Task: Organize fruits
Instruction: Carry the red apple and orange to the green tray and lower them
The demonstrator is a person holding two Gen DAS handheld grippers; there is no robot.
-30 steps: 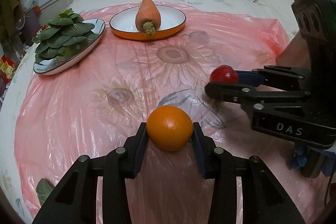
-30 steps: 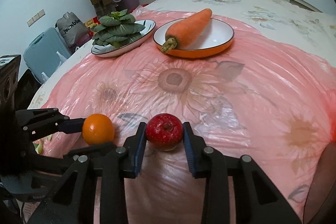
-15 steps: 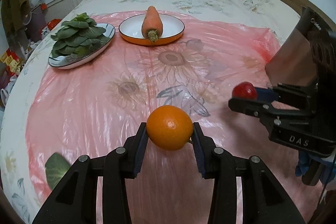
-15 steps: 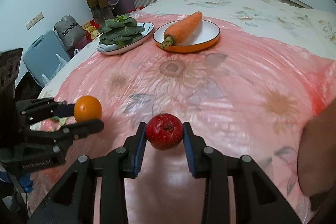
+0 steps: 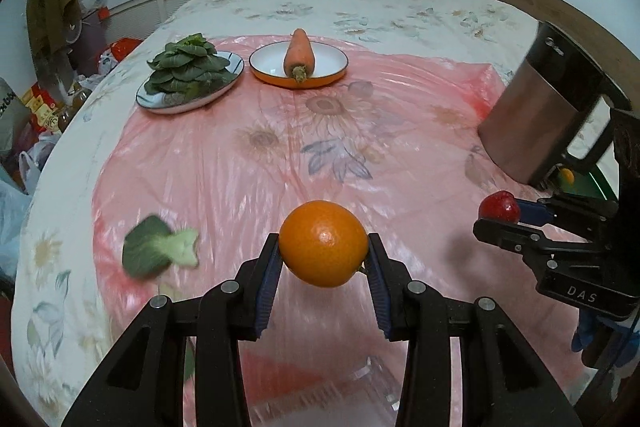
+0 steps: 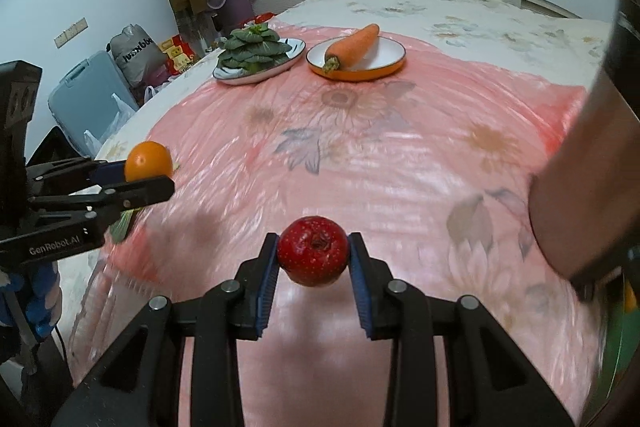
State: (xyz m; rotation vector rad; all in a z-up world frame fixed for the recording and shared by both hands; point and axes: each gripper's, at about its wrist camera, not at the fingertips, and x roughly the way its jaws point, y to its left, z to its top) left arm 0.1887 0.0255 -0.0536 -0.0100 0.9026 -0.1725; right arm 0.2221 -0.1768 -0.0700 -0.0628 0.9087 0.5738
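Note:
An orange (image 5: pixel 323 243) is clamped between the blue pads of my left gripper (image 5: pixel 323 259), which holds it above the pink flowered cloth. My right gripper (image 6: pixel 313 257) is shut on a red apple (image 6: pixel 313 251), also lifted off the cloth. In the left wrist view the right gripper (image 5: pixel 500 217) shows at the right with the apple (image 5: pixel 499 206). In the right wrist view the left gripper (image 6: pixel 154 173) shows at the left with the orange (image 6: pixel 148 160).
At the far end stand an orange-rimmed plate (image 5: pixel 268 61) with a carrot (image 5: pixel 298 53) and a plate of green leaves (image 5: pixel 188 71). A loose leaf (image 5: pixel 158 247) lies on the cloth at the left. A steel kettle (image 5: pixel 544 107) stands at the right.
Both grippers have drawn back from the plates and risen, each keeping its fruit. The plates now look smaller and farther, and the kettle and the loose leaf have come into view.

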